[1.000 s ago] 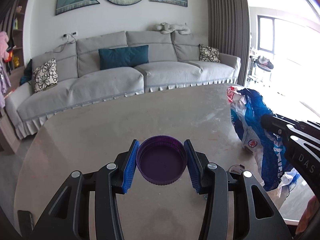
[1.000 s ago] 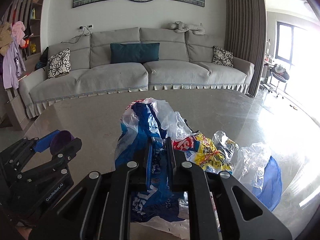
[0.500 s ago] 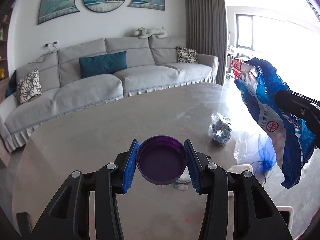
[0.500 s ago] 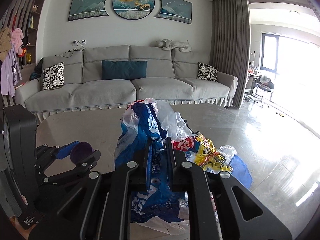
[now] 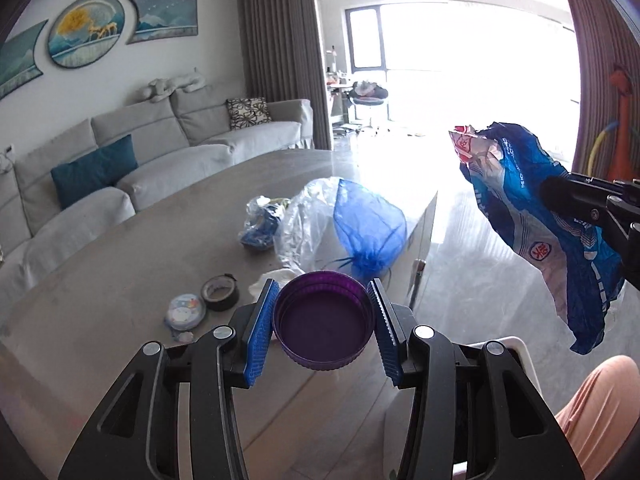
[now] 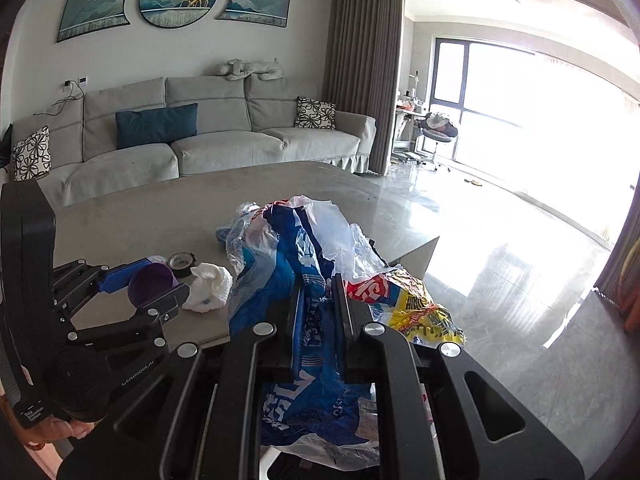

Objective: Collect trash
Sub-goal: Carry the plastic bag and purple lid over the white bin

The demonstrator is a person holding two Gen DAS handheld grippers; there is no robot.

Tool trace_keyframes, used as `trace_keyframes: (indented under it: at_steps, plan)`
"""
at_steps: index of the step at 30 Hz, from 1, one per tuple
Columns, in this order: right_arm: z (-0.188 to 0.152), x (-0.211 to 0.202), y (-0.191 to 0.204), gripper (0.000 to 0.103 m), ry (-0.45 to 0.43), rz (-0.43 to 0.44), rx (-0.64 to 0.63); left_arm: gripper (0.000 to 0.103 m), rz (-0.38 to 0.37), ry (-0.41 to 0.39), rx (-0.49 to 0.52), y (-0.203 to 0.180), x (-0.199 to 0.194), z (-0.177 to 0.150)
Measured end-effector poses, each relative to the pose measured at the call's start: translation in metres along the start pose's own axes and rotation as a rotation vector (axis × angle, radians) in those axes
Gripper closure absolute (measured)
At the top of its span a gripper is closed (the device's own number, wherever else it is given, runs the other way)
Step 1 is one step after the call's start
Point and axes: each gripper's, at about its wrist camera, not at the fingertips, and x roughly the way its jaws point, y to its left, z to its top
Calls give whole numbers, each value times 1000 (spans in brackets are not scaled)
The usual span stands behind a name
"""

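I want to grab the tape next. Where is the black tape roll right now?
The black tape roll lies flat on the table, left of the left gripper in the left wrist view, touching the small round disc and near the crumpled white tissue.

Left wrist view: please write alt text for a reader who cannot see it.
The left tongs grip a purple lid above a grey table. On the table lie tape, a blue mesh bag and clear plastic. At right, the right tongs hold a blue wrapper in the air.
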Motion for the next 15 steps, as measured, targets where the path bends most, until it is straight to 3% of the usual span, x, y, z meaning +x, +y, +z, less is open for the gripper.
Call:
trace_keyframes:
  at_steps: [7, 15]
  plan:
    - [-34, -16, -36, 90, 29, -95, 51, 58, -150, 41, 99, -74, 5, -16]
    - [-63, -7, -55, 89, 70, -149, 95, 58, -245, 61, 163, -110, 14, -24]
